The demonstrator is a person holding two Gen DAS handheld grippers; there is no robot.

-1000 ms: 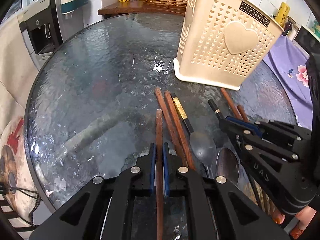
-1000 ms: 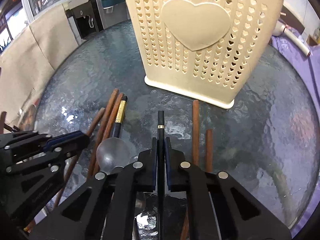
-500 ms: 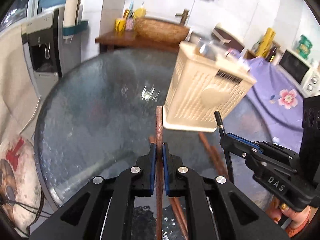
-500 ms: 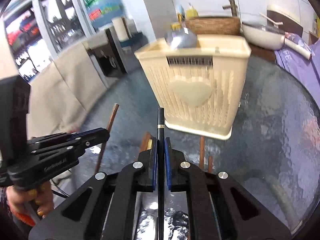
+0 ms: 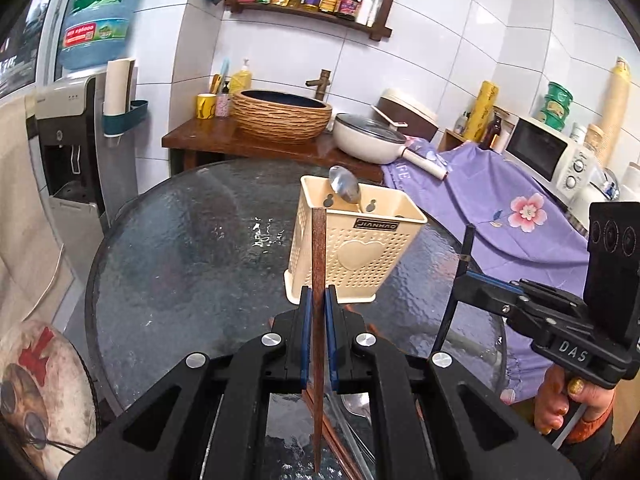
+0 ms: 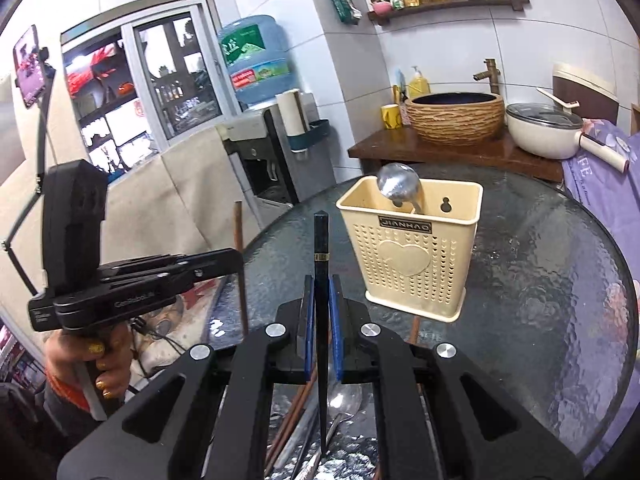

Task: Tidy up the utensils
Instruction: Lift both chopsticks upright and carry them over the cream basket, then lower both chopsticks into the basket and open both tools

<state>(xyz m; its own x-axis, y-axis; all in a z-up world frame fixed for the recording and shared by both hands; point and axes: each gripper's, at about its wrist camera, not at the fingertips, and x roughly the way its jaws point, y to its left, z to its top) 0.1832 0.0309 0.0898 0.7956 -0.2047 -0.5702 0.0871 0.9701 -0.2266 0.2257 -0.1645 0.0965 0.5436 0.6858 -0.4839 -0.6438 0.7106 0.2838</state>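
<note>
My left gripper (image 5: 316, 304) is shut on a brown wooden chopstick (image 5: 319, 248) that stands nearly upright in front of the cream utensil basket (image 5: 360, 252). My right gripper (image 6: 320, 292) is shut on a black chopstick (image 6: 321, 240) with a gold band, also upright, left of the basket (image 6: 416, 264). A metal spoon (image 6: 400, 188) leans inside the basket. Both grippers hang well above the round glass table (image 5: 180, 264). The left view shows the right gripper (image 5: 460, 284) at the right; the right view shows the left gripper (image 6: 236, 260) at the left. More chopsticks and spoons (image 6: 340, 404) lie on the table below.
Behind the table is a wooden counter (image 5: 224, 140) with a woven basin (image 5: 280, 114) and a white pan (image 5: 368, 138). A purple floral cloth (image 5: 512, 216) covers furniture at the right. A water dispenser (image 5: 68, 152) stands at the left.
Both grippers rose from the table and tilted up, each lifting its chopstick. The basket now looks smaller and farther away, and the utensils left on the table have dropped below the fingers.
</note>
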